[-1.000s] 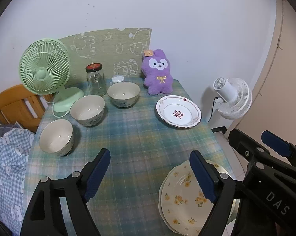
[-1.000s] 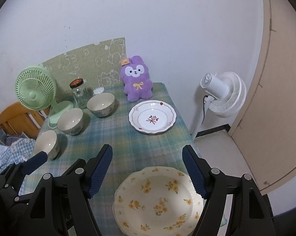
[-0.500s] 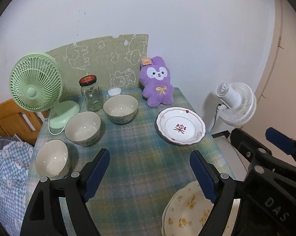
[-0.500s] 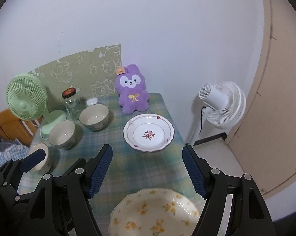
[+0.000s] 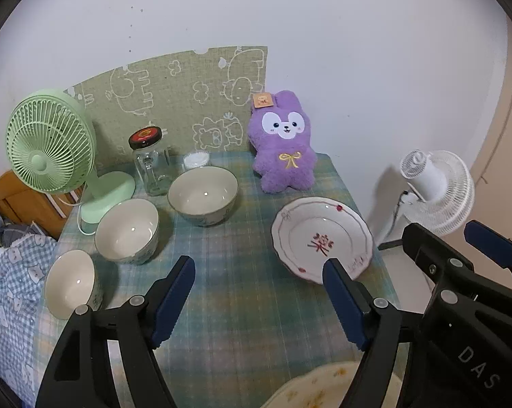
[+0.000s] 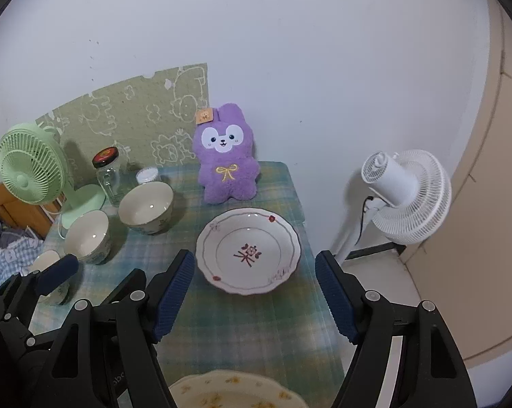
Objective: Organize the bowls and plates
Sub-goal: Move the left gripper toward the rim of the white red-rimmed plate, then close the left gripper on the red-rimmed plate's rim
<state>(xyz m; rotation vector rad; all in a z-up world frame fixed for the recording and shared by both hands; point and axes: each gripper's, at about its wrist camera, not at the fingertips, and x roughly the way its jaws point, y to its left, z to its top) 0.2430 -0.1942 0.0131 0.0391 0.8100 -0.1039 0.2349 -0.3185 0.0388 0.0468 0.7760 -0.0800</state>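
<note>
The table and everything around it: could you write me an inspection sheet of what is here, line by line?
Surface: table under a green plaid cloth.
Job's things: three bowls, far, middle, near, in a diagonal row on the left; red-patterned plate on the right; yellow-flowered plate at the near edge.
Clutter: purple plush rabbit, glass jar, green desk fan, small white-lidded container.
Grippers: left gripper and right gripper, jaws wide apart, holding nothing.
Cables: white cord at the green fan's base; dark cord on the white floor fan.
Surroundings: white wall, green cartoon mat, wooden chair, checked fabric.
</note>
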